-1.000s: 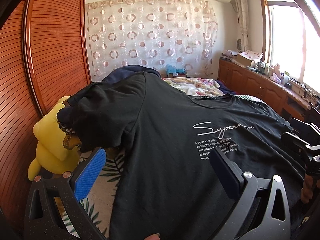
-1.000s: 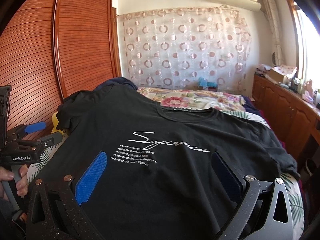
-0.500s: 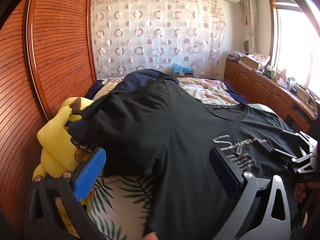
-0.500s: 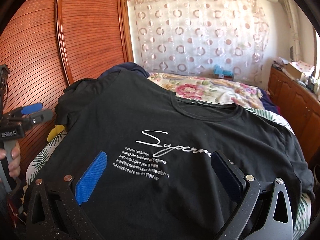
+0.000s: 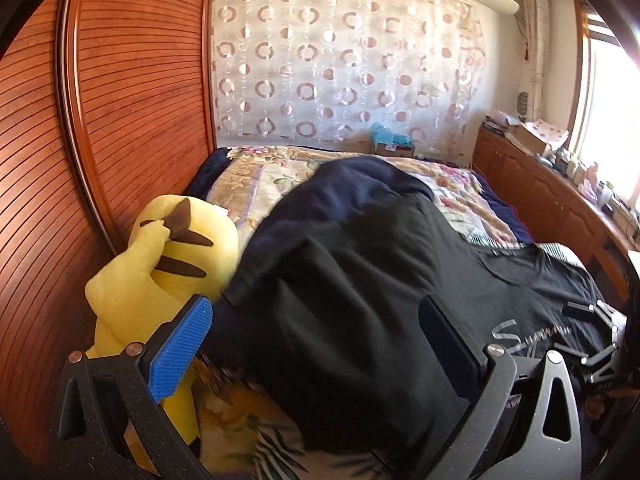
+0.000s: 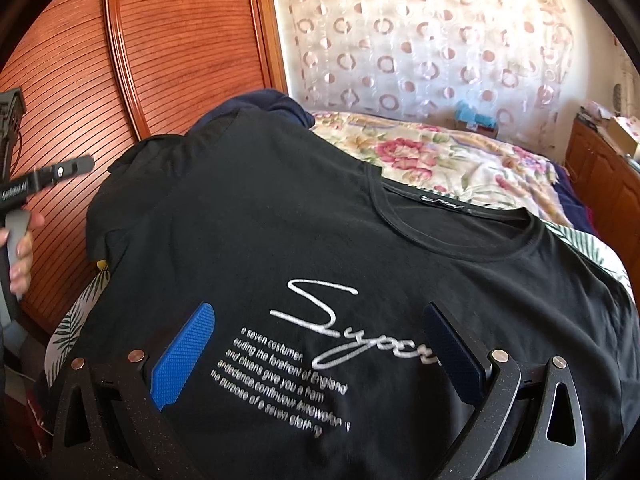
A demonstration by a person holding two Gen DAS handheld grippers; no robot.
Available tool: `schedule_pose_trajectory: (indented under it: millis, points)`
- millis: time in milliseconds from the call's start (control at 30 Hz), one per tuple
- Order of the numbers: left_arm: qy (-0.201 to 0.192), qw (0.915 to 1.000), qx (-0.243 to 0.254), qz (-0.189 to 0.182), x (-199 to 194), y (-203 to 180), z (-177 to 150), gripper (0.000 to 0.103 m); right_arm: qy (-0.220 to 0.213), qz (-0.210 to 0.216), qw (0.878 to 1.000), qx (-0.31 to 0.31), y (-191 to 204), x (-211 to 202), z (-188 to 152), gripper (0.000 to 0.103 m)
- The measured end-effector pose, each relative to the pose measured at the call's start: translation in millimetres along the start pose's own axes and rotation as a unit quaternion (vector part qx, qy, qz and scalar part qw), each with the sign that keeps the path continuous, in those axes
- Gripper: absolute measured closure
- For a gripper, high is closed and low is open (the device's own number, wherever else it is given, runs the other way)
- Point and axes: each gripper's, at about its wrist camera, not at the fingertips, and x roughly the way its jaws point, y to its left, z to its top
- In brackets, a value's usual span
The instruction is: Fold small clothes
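A: Where is the garment?

B: The black cotton T-shirt with white script lettering (image 6: 320,280) lies face up on the floral-quilted bed (image 6: 440,152), spread for folding. Left gripper (image 5: 316,344) and right gripper (image 6: 320,344) both gape wide, holding nothing.

A: Anything obscured?

B: The hem is cut off below. The left sleeve (image 5: 280,264) bunches beside a yellow plush toy (image 5: 160,264).

Both grippers hang low near the bed's front edge, fingers pointing toward its far end. The left gripper (image 5: 320,344) has its jaws spread wide with nothing between them. The right gripper (image 6: 320,344) is likewise parted and empty. A hand (image 6: 20,248) wraps the left gripper's handle near the bed's left edge.
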Motion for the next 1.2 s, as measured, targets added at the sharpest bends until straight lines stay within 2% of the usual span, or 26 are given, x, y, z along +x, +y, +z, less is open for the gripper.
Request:
schedule_pose_trajectory:
  millis: [67, 167, 233, 267, 333, 500, 567, 633, 700, 800, 933, 1067, 1200]
  points:
    - [0.001, 0.9998, -0.011, -0.014, 6.7, 11.5, 7.8, 0.005, 0.007, 0.003, 1.0, -0.001, -3.0, 8.4, 5.0, 0.0]
    - [0.011, 0.9996, -0.018, -0.017, 16.5, 22.7, 11.9, 0.018, 0.019, 0.005, 1.0, 0.0, -6.9, 19.9, 8.8, 0.0]
    - [0.025, 0.9994, -0.015, -0.019, 26.0, 26.9, 14.7, 0.034, 0.025, 0.005, 1.0, 0.002, -9.3, 25.8, 9.0, 0.0]
    - [0.033, 0.9991, -0.013, -0.022, 31.8, 28.8, 13.7, 0.037, 0.027, 0.005, 1.0, 0.003, -9.9, 29.2, 9.9, 0.0]
    - [0.047, 0.9986, -0.008, -0.022, 40.5, 32.3, 12.5, 0.051, 0.032, 0.006, 0.999, 0.007, -11.1, 33.2, 9.8, 0.0]
    - [0.066, 0.9978, 0.002, -0.007, 52.9, 42.4, 8.0, 0.064, 0.035, 0.005, 0.999, 0.007, -11.3, 37.9, 13.2, 0.0]
    - [0.068, 0.9977, 0.004, -0.002, 54.3, 44.5, 7.0, 0.075, 0.034, 0.005, 0.999, 0.007, -10.5, 37.2, 13.9, 0.0]
    - [0.067, 0.9977, 0.009, 0.003, 52.9, 43.9, 8.4, 0.095, 0.031, 0.005, 0.999, 0.007, -11.3, 36.0, 14.3, 0.0]
    - [0.059, 0.9981, 0.018, -0.001, 46.4, 39.6, 12.5, 0.099, 0.027, 0.004, 1.0, 0.009, -11.8, 33.7, 13.4, 0.0]
    - [0.04, 0.9984, 0.039, 0.0, 30.0, 29.7, 22.2, 0.099, 0.021, 0.004, 1.0, 0.012, -11.8, 30.5, 10.7, 0.0]
    - [0.018, 0.9971, 0.071, -0.018, 6.2, 2.8, 39.6, 0.099, 0.016, 0.002, 1.0, 0.019, -10.4, 27.0, 6.3, 0.0]
    - [-0.003, 0.9932, 0.098, -0.063, -12.1, -36.3, 62.4, 0.099, 0.008, 0.0, 1.0, 0.026, -9.1, 20.6, 3.3, 0.0]
    - [0.01, 0.9843, 0.121, -0.128, -8.6, -86.5, 78.5, 0.099, -0.004, -0.005, 0.999, 0.034, -9.8, 11.1, -1.1, 0.0]
